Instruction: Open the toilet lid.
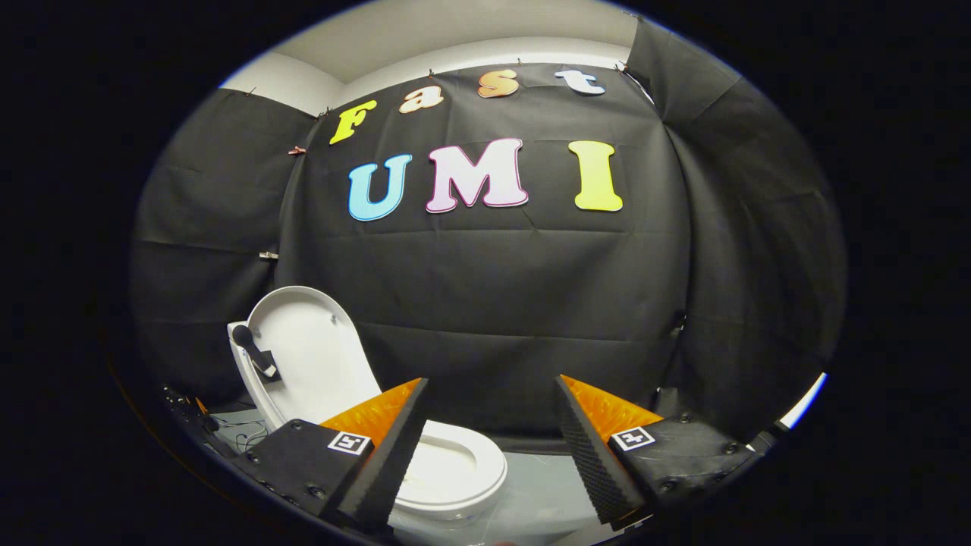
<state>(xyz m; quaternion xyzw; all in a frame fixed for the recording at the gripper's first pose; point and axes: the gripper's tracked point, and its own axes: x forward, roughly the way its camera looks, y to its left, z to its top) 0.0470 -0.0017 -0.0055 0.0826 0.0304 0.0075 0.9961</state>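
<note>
A white toilet stands low ahead, its lid [311, 356] raised upright and leaning back, underside facing me. The seat ring [463, 466] lies flat over the bowl, partly behind my left finger [379, 462]. A small dark handle piece [256, 353] is fixed on the lid's edge. My gripper [489, 447] is open, its fingers spread wide with nothing between them. It sits above and to the right of the bowl, apart from the lid.
Black cloth walls [516, 303] close the booth behind and on both sides of the toilet. Some cables and small gear [227, 432] lie on the pale floor left of the toilet base. Pale floor [542, 493] shows between the fingers.
</note>
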